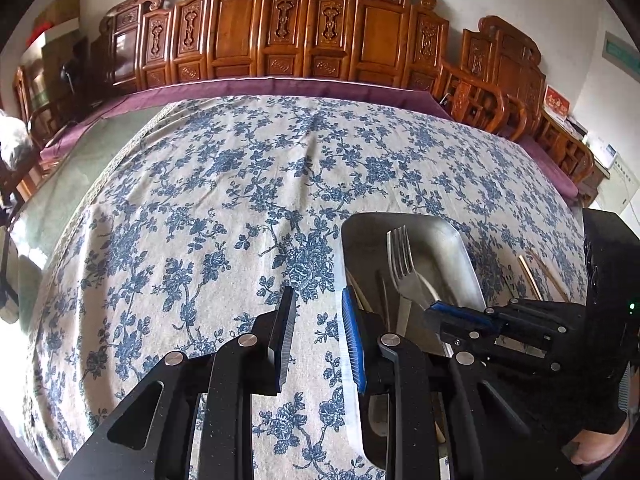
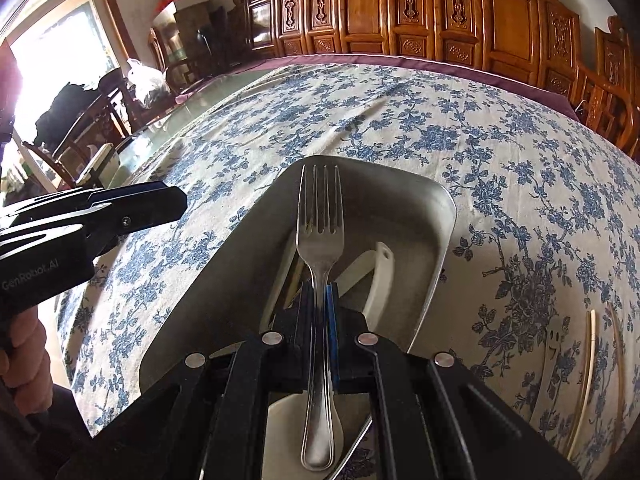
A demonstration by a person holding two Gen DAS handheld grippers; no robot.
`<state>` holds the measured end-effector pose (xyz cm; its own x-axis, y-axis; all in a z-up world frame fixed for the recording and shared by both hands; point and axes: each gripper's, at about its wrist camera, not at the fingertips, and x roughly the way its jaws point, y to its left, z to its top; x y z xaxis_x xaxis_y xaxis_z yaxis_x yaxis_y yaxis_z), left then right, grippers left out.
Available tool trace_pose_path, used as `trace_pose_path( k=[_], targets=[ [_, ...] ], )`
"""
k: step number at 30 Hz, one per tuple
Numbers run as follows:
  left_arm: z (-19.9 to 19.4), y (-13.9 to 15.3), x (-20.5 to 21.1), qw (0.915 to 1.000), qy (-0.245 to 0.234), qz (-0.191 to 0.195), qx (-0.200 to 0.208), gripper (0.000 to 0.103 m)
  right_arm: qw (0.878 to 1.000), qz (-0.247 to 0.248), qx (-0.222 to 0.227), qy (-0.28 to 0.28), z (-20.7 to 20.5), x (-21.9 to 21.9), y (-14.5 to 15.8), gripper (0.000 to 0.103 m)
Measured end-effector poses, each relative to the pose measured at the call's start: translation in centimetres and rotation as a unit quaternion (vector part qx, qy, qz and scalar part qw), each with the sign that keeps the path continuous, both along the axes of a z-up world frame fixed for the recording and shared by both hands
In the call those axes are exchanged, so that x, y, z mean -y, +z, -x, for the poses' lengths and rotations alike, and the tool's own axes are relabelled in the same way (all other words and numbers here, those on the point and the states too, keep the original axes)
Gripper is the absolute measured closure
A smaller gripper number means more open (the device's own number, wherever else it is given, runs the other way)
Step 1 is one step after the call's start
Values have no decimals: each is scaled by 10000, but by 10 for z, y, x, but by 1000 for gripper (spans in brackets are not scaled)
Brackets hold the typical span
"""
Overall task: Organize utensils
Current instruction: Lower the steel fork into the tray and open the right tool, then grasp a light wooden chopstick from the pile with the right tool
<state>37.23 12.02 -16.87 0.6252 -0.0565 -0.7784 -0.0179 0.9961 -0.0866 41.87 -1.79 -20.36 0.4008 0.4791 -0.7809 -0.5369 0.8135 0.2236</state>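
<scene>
- The right gripper [image 2: 320, 300] is clamped tight on a fork [image 2: 320, 216]. Its two pads pinch the thin neck of the fork, so the prongs stick out in front toward 12 o'clock and the handle hangs back toward 6 o'clock.
- The fork is held over a metal tray [image 2: 224, 280]. I think it is held by the neck so it can be laid down flat in the tray.
- Under the fork, inside the tray, lies a white spoon [image 2: 380, 280]. It sits at about 2 o'clock from the pads. More sticks lie under it, but they are hard to make out.
- At 3 o'clock, out on the flowery tablecloth [image 2: 400, 120], a pair of chopsticks [image 2: 586, 368] waits. They are well apart from the tray and I think they come next.
- The left gripper [image 1: 316, 332] holds nothing. Its jaws stand a little apart over the bare cloth, just beside the tray's left edge, at 9 o'clock from the tray. It looks like it is waiting out of the way.
</scene>
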Motion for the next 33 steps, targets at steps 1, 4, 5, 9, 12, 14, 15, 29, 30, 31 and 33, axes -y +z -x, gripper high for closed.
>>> trace_pose_path(
  k=[1, 4, 5, 9, 12, 14, 15, 29, 30, 31, 33],
  targets=[
    [0, 0, 1, 10000, -8, -2, -2, 81, 10000, -16, 24, 2, 0, 1, 1, 94],
    [-1, -1, 3, 10000, -37, -24, -22, 81, 9999, -72, 104, 2, 2, 4, 8, 94],
    [-1, -1, 4, 10000, -38, -25, -23, 81, 9999, -76, 145, 3, 3, 6, 11, 94],
    [-2, 0, 11, 10000, -82, 19, -7, 78, 9989, -138, 442, -4, 15, 30, 31, 94],
    [-1, 4, 23, 9998, -186, 51, 40, 72, 9979, -35, 639, -90, 28, 62, 43, 94],
    [0, 5, 31, 9996, -260, 73, 56, 71, 9972, 87, 709, -204, 34, 87, 46, 94],
    [1, 6, 38, 9995, -313, 90, 61, 70, 9967, 169, 743, -284, 36, 101, 47, 94],
    [26, 7, 130, 9924, -1228, 109, 65, 63, 9900, 529, 407, -1246, 36, 228, 6, 84],
    [28, 5, 135, 9916, -1289, 88, 48, 63, 9909, 528, 310, -1202, 35, 227, 1, 84],
    [29, 4, 139, 9911, -1328, 85, 31, 63, 9916, 563, 209, -1145, 33, 225, -7, 84],
    [31, 1, 144, 9903, -1390, 93, -3, 63, 9925, 637, 104, -1039, 31, 220, -16, 84]
  ],
)
